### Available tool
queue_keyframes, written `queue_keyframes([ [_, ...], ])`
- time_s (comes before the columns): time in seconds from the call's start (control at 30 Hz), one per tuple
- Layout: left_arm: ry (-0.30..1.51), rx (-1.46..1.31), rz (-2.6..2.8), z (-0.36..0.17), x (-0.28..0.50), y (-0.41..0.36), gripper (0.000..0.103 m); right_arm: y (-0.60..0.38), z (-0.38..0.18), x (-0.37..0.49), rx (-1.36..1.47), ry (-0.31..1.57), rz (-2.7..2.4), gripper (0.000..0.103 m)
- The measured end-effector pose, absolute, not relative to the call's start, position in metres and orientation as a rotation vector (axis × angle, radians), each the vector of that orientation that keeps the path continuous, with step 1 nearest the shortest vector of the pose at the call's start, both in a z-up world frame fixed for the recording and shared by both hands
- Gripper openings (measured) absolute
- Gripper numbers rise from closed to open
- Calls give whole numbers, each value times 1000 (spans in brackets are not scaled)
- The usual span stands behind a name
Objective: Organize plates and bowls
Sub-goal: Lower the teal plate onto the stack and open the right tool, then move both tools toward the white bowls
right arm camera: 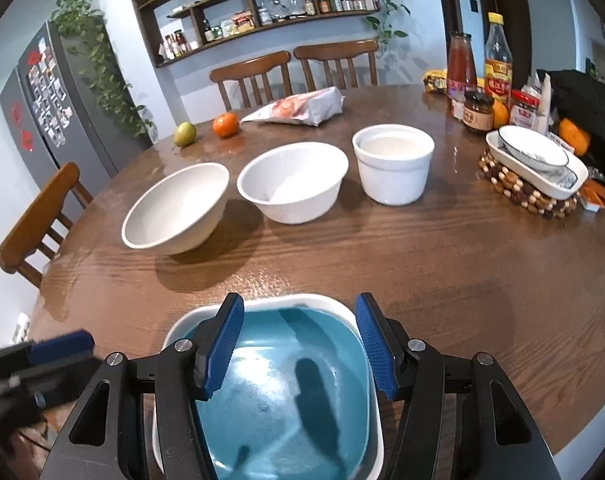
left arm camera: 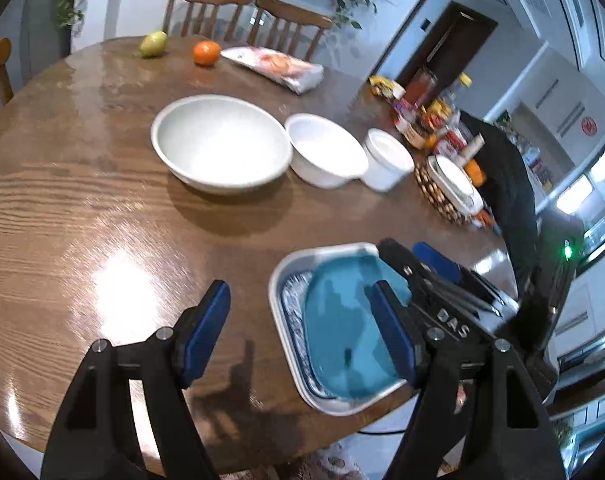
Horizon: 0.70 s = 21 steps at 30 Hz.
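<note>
A blue plate [left arm camera: 342, 332] [right arm camera: 278, 392] lies in a white square dish [left arm camera: 276, 284] [right arm camera: 280, 299] at the table's near edge. My right gripper [right arm camera: 300, 348] [left arm camera: 406, 252] hovers open just over the plate, pads clear of it. My left gripper [left arm camera: 302, 332] is open over the dish's left rim and the bare wood, holding nothing; one of its pads [right arm camera: 62, 344] shows at the lower left. Farther back stand a large white bowl [left arm camera: 222, 144] [right arm camera: 178, 208], a medium white bowl [left arm camera: 326, 152] [right arm camera: 294, 180] and a straight-sided white pot [left arm camera: 388, 160] [right arm camera: 394, 164] in a row.
On a beaded trivet [right arm camera: 522, 196] at the right sits an oblong white dish holding a blue-rimmed bowl [right arm camera: 534, 152]. Bottles and jars [right arm camera: 486, 80] crowd the far right beside a black bag [right arm camera: 586, 100]. An orange [right arm camera: 225, 124], a pear [right arm camera: 185, 134] and a snack bag [right arm camera: 298, 110] lie at the back. Wooden chairs ring the table.
</note>
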<state>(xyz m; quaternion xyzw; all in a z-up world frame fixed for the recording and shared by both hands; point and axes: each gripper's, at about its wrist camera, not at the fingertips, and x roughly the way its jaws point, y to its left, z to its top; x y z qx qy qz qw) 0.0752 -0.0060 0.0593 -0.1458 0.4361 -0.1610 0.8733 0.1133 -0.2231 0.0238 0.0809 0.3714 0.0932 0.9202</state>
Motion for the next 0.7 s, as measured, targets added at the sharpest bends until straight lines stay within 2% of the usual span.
queue_keyframes([
  [0.3,882,-320,-243,75,102,21,72,-223,43,138,133,765,248,59],
  [0.4,891,-342,-206,74,113,33,72,-218,45,160,112,824,310,59],
  [0.57,910,-364,-147,69,136,49,72,-210,37,193,43,940,355,46],
  [0.7,932,-364,-104,63,154,56,72,-206,23,220,46,1036,360,43],
])
